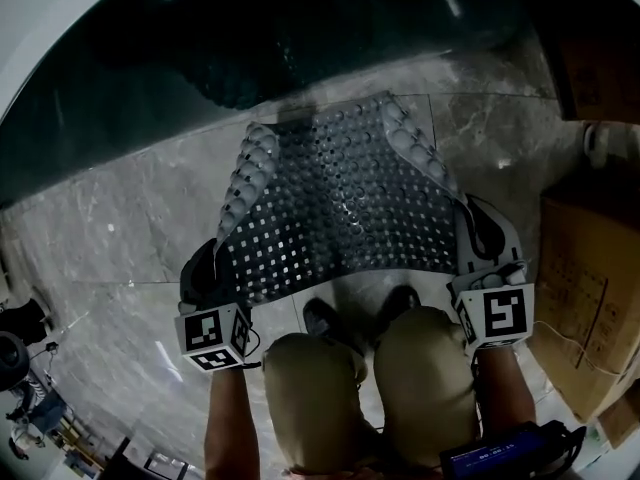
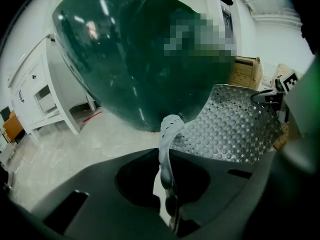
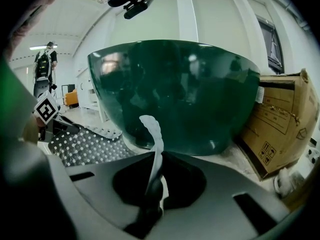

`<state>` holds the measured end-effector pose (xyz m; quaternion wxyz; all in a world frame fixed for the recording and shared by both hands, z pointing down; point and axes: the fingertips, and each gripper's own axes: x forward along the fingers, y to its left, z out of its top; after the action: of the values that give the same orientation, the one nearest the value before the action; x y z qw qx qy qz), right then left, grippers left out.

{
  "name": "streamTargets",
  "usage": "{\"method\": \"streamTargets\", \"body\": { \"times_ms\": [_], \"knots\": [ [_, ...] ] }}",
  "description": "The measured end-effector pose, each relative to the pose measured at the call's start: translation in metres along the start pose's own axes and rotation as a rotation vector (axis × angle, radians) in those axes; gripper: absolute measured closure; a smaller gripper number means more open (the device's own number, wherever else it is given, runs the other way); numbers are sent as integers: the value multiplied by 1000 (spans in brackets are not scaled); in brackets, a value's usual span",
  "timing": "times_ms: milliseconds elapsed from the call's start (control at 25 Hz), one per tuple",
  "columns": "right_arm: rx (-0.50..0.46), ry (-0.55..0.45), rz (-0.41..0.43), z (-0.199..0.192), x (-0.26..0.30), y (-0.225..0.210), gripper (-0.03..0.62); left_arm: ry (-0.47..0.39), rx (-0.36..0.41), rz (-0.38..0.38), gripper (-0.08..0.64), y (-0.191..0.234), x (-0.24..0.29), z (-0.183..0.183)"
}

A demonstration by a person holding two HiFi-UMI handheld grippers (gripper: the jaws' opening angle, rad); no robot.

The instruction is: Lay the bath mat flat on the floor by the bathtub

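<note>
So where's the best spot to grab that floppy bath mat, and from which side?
At its thin side rims, near the corners farthest from the bathtub, coming in from each side, as the left gripper and right gripper do. The bath mat is limp, so two spread holds probably keep it open.

No words or numbers can be read. In the right gripper view, the cardboard box (image 3: 280,119) carries small printed handling symbols (image 3: 265,148) and a white label (image 3: 258,95) whose print is too small to make out
</note>
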<state>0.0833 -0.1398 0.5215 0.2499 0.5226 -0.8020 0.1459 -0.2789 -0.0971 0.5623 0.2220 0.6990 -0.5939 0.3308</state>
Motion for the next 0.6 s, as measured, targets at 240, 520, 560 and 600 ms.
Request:
{"method": "streamTargets", "body": {
  "times_ms": [240, 520, 560, 600],
  "knots": [
    [-4, -3, -9, -15, 15, 1, 568, -4, 2, -9, 525, 1, 18, -13],
    [-27, -44, -28, -18, 20, -5, 568, -8, 7, -2, 525, 5, 24, -28],
    [-34, -48, -29, -19, 20, -6, 568, -10, 7, -1, 525, 5, 25, -29],
    [-38, -48, -29, -20, 20, -7, 568, -12, 7, 1, 525, 5, 26, -31]
  ]
}}
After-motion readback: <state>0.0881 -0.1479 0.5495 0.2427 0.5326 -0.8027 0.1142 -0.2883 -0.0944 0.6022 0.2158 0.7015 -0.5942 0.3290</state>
